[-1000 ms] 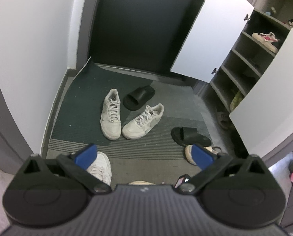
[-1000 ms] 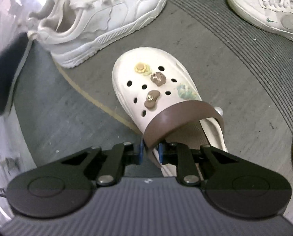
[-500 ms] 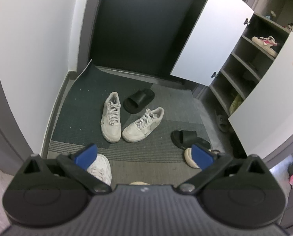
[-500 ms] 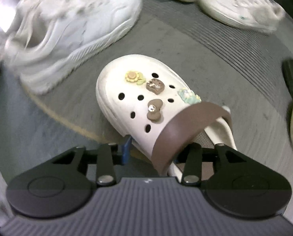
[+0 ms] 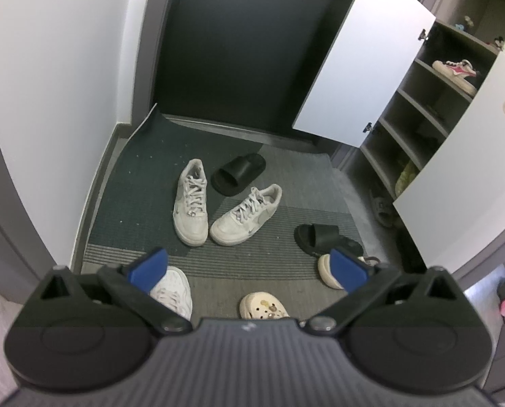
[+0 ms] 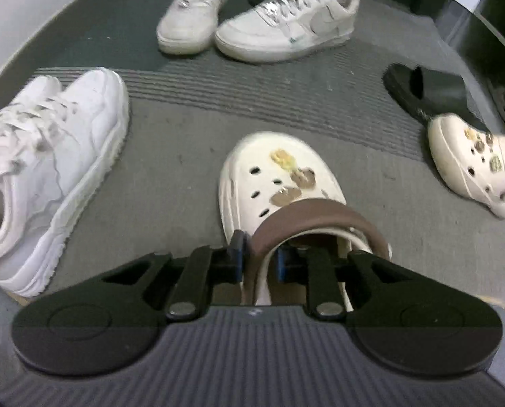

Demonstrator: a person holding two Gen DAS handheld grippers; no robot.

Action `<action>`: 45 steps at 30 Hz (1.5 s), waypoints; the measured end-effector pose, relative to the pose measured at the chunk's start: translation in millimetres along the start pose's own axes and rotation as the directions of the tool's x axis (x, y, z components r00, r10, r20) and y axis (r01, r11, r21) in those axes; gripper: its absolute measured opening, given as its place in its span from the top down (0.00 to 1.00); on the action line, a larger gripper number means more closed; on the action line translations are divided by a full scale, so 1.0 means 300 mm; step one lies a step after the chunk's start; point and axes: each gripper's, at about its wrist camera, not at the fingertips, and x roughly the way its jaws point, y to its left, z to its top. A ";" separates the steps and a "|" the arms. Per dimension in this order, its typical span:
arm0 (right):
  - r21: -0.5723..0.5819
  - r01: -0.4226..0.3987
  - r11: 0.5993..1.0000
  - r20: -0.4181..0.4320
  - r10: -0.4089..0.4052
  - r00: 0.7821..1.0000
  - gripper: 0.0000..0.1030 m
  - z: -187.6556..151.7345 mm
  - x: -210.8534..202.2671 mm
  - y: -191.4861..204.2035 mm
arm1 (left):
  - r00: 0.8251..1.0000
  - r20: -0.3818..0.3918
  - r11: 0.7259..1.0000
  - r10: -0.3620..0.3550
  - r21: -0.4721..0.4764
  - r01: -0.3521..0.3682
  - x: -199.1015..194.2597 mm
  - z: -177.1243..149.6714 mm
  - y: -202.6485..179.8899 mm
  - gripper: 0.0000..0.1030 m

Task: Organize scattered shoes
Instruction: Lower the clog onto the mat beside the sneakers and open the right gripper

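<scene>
Your right gripper (image 6: 258,257) pinches the cream clog (image 6: 279,176) by its brown heel strap (image 6: 320,212), toe pointing straight ahead. Your left gripper (image 5: 249,268) hovers wide open, holding nothing. The mate clog (image 6: 476,162) lies to the right.

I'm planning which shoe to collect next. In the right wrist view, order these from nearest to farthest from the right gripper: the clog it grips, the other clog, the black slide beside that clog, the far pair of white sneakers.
1. Gripped clog, held at the right gripper, centre.
2. Other clog, right.
3. Black slide, right, just beyond it.
4. Pair of white sneakers, top centre.
</scene>
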 end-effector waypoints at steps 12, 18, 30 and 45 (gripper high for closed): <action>0.262 -0.038 0.964 0.061 0.023 0.998 0.53 0.006 -0.113 -0.129 | 0.999 -0.001 0.999 -0.040 0.008 0.040 0.000 0.011 -0.032 0.00; 0.523 -0.086 0.848 0.146 0.010 0.989 0.59 0.000 -0.163 -0.243 | 1.000 0.009 0.999 -0.029 0.040 0.029 -0.003 0.012 -0.040 0.00; 0.567 -0.120 0.815 0.147 0.044 0.988 0.82 0.004 -0.089 -0.294 | 0.999 -0.015 1.000 0.030 0.000 -0.030 0.020 0.013 0.030 0.00; 0.368 -0.224 0.902 0.121 0.193 0.974 0.14 -0.073 -0.096 -0.262 | 0.999 -0.040 0.999 0.008 0.032 -0.007 0.057 0.020 -0.003 0.00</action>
